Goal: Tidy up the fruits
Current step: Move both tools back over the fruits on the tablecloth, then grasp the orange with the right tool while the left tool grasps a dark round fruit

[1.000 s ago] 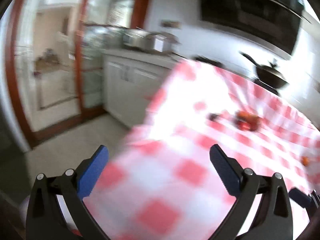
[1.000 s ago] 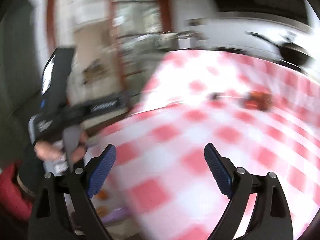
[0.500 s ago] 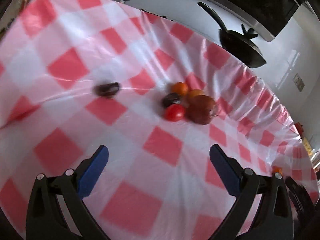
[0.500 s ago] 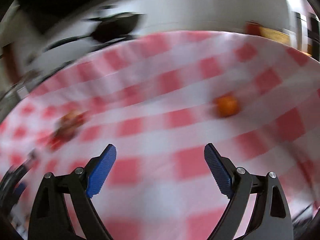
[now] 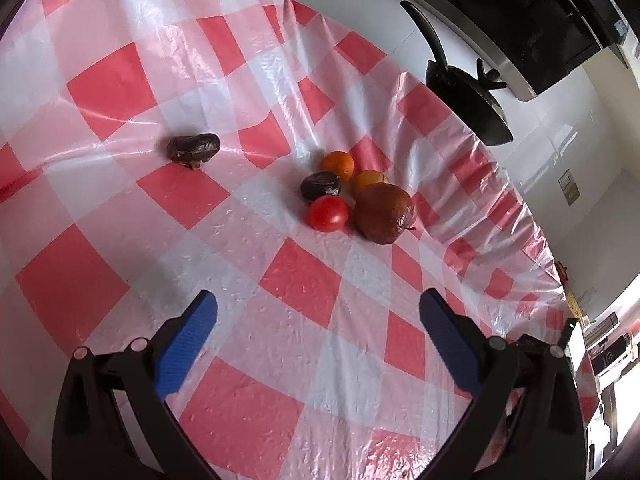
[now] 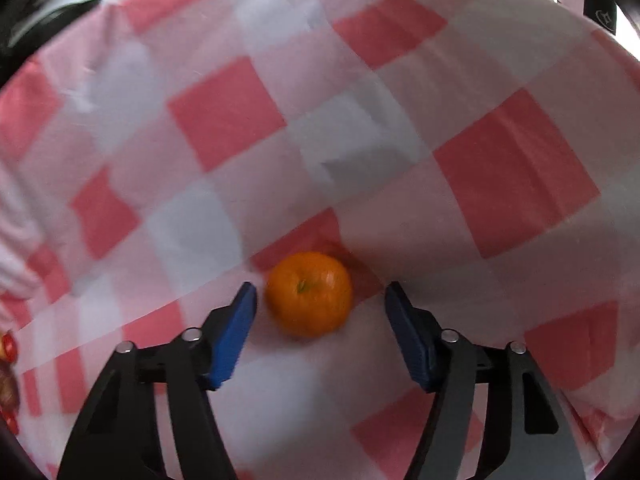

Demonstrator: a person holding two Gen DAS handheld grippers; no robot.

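Observation:
On the red-and-white checked tablecloth point(image 5: 280, 248), a cluster of fruit lies ahead of my open left gripper point(image 5: 316, 312): a red tomato point(image 5: 328, 213), a brown pear point(image 5: 383, 213), a dark wrinkled fruit point(image 5: 321, 187) and two small oranges point(image 5: 338, 163). Another dark fruit point(image 5: 193, 147) lies alone to the left. Nothing sits between the left fingers. In the right wrist view an orange point(image 6: 309, 294) rests on the cloth between the blue pads of my right gripper point(image 6: 320, 300), whose jaws are closing; the pads stand a little off the fruit on both sides.
A black pan point(image 5: 466, 92) with a long handle stands beyond the table's far edge. The cloth's rim point(image 5: 516, 216) curves along the right. Red fruit point(image 6: 8, 346) shows at the right wrist view's left border.
Both grippers swung from the room onto the table. The left settled over the fruit cluster. The right moved down onto the lone orange and its jaws narrowed around it.

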